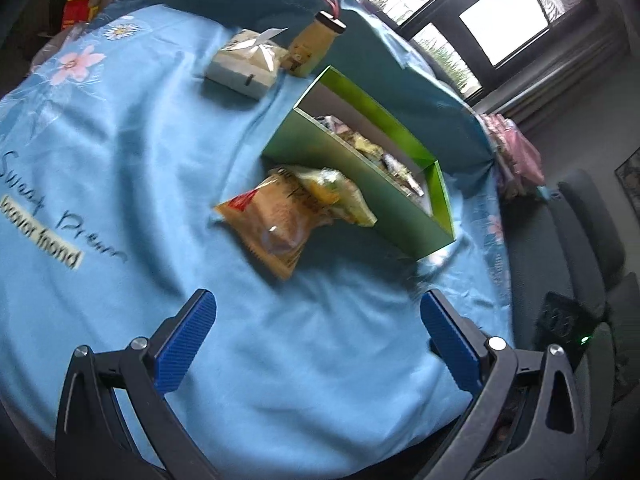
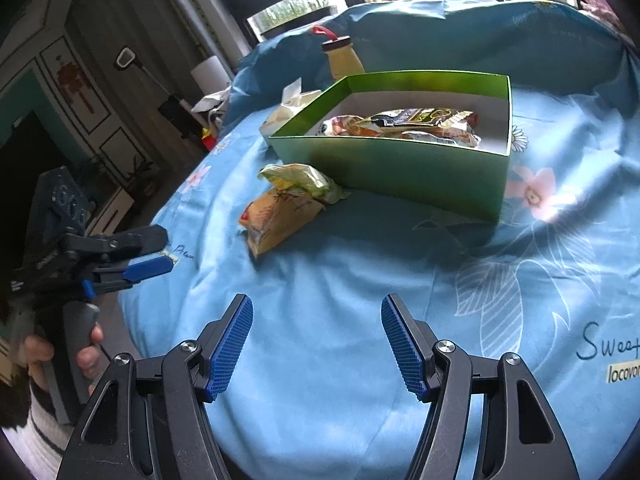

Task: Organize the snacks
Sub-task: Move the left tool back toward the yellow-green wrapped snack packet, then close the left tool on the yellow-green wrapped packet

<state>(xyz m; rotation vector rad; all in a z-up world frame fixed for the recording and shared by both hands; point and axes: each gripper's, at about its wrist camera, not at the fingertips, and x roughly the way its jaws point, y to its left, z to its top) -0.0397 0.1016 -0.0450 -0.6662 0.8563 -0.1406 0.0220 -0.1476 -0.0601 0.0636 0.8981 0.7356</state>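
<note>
A green box (image 1: 352,184) (image 2: 404,168) stands on the blue cloth with several snack packets (image 2: 404,124) inside. Two snack bags lie outside against its near wall: an orange one (image 1: 268,224) (image 2: 280,216) and a yellow-green one (image 1: 336,192) (image 2: 300,180) partly on top of it. My left gripper (image 1: 318,312) is open and empty, short of the bags; it also shows in the right wrist view (image 2: 160,252) at the left. My right gripper (image 2: 316,320) is open and empty above the bare cloth, in front of the box.
A yellow bottle (image 1: 312,48) (image 2: 344,60) and a white tissue pack (image 1: 244,64) (image 2: 288,108) stand behind the box. The cloth-covered table (image 1: 120,160) drops off at the right, where a grey chair (image 1: 592,224) stands. A window is behind.
</note>
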